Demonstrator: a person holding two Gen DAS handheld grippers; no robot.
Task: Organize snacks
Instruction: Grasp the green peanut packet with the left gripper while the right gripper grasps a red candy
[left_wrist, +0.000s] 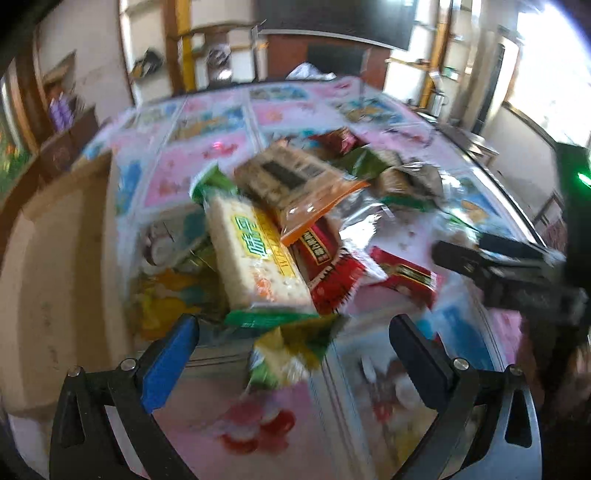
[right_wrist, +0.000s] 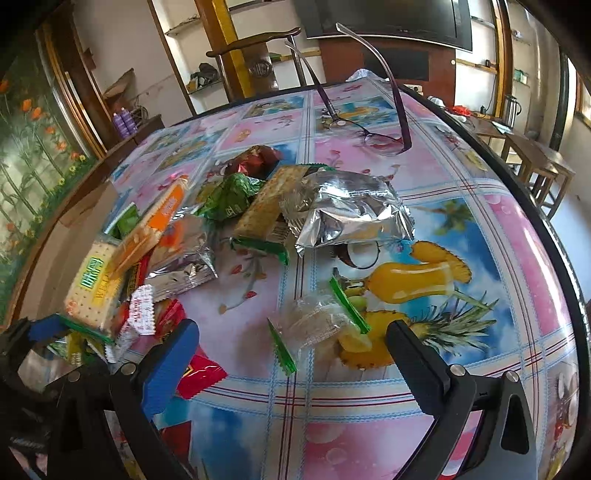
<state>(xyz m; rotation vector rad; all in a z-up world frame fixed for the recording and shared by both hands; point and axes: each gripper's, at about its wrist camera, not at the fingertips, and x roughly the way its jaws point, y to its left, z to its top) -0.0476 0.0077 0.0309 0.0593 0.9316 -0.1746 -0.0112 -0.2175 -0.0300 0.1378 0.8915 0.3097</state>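
Note:
A pile of snack packets lies on the flowered tablecloth (left_wrist: 258, 424). In the left wrist view my left gripper (left_wrist: 295, 343) is open just short of a long cracker pack with green ends (left_wrist: 255, 258); a small blurred green-and-yellow packet (left_wrist: 291, 354) lies between the fingers. My right gripper (right_wrist: 295, 354) is also open, low over the table, with a clear wrapper with green ends (right_wrist: 317, 321) just ahead of it. A crumpled silver bag (right_wrist: 351, 210) lies farther off. The right gripper (left_wrist: 498, 269) shows dark at the right of the left wrist view.
An open cardboard box (left_wrist: 55, 277) stands at the table's left edge. A pair of glasses (right_wrist: 369, 136) lies beyond the pile. Red packets (right_wrist: 199, 373) lie beside my right gripper's blue finger. A chair (right_wrist: 255, 40) stands behind the table; its rounded edge (right_wrist: 546, 229) curves right.

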